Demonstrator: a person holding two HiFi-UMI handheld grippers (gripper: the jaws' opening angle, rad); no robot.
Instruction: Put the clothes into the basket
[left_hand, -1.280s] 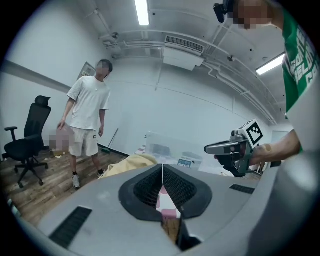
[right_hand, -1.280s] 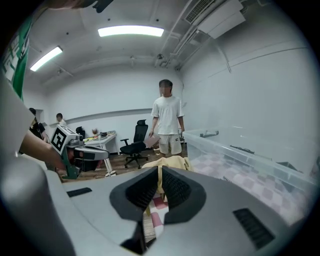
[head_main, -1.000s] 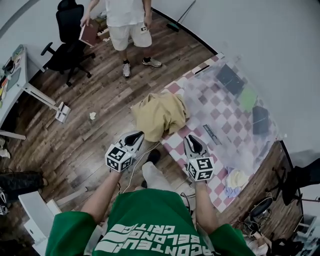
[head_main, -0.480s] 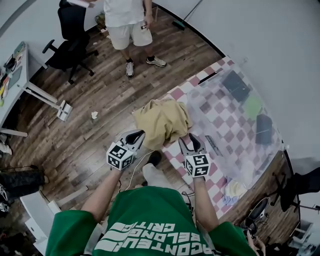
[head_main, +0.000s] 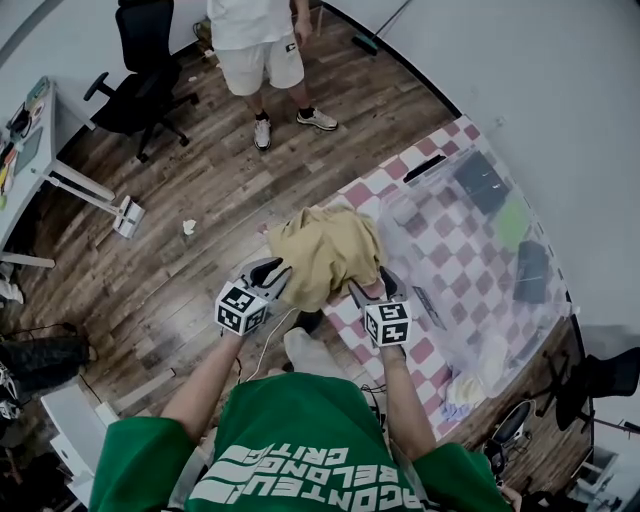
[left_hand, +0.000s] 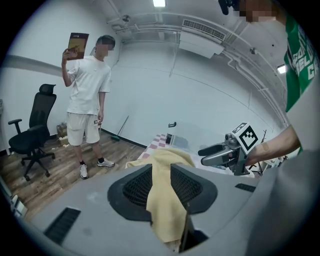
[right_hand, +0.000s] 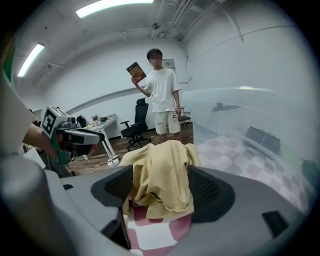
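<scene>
A crumpled yellow cloth (head_main: 325, 248) lies over the near corner of the checked table (head_main: 352, 190). My left gripper (head_main: 272, 268) is at the cloth's lower left edge. Its jaws have just been opening and stand a narrow gap apart, with the cloth (left_hand: 167, 165) showing in that gap. My right gripper (head_main: 372, 287) is at the cloth's lower right edge. Its jaws have also just been opening and now stand wide, with the cloth (right_hand: 162, 175) between them over the checked top. The basket, a clear plastic bin (head_main: 400, 210), stands on the table beyond the cloth.
A person (head_main: 260, 50) stands on the wooden floor past the table and holds up a book (left_hand: 77, 44). A black office chair (head_main: 140, 90) and a desk (head_main: 30, 150) are at the left. The bin holds several dark and green items.
Both grippers have moved forward and down to the yellow cloth. The right jaws have opened wide around its edge. The left jaws have parted slightly.
</scene>
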